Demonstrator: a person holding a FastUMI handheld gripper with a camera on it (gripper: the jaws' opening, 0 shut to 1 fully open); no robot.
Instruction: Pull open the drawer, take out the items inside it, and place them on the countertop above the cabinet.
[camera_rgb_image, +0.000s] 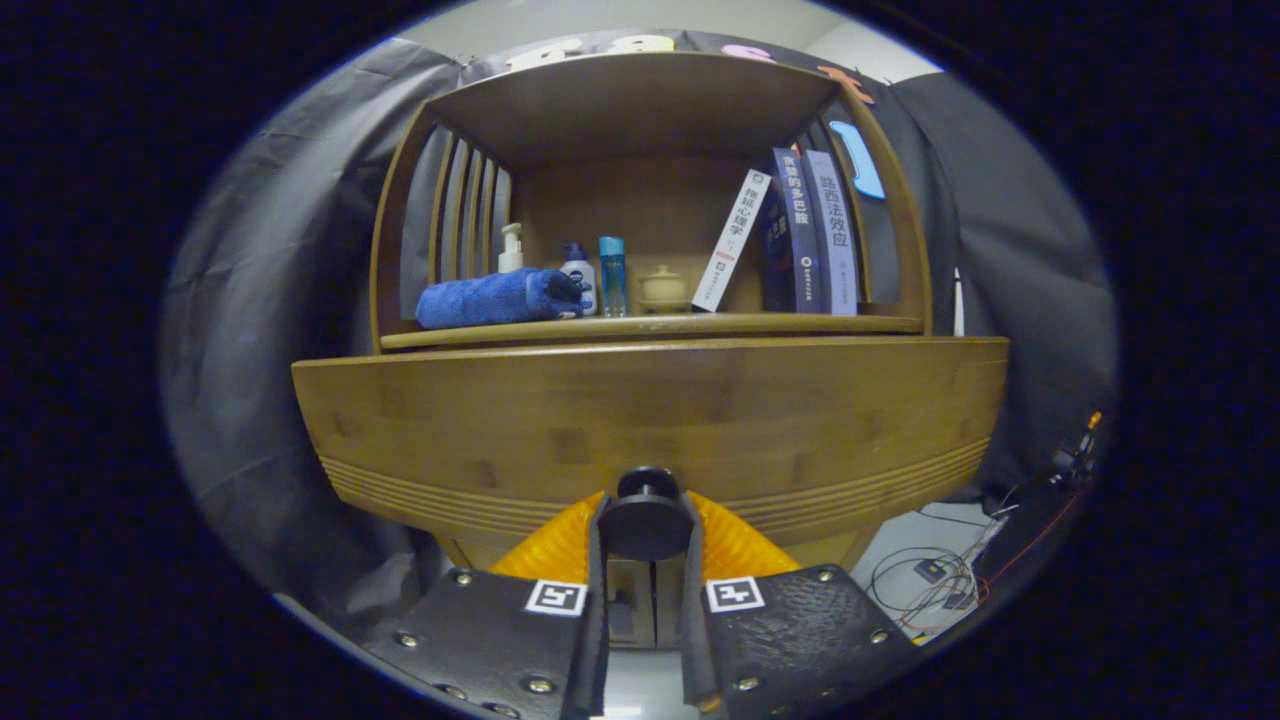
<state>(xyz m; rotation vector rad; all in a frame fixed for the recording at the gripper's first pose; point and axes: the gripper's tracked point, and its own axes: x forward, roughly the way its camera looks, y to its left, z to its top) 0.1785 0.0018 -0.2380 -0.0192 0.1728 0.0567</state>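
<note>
The gripper (647, 540) has its two fingers closed narrowly on the dark round knob (646, 518) of the drawer (650, 420), one finger at each side of it, so the pull appears to run straight back toward the near side, square to the wide wooden drawer front. The items inside are hidden. Just beyond lies the countertop (650, 328) — a rolled blue towel (495, 298), bottles (597, 276) and leaning books (800, 235) already stand on it, under the shelf's roof.

I see dark cloth (280, 330) draped behind and to both sides of the bamboo cabinet, with a pale wall (600, 20) above it. Loose cables (935, 580) lie on the light floor (900, 555) beyond.
</note>
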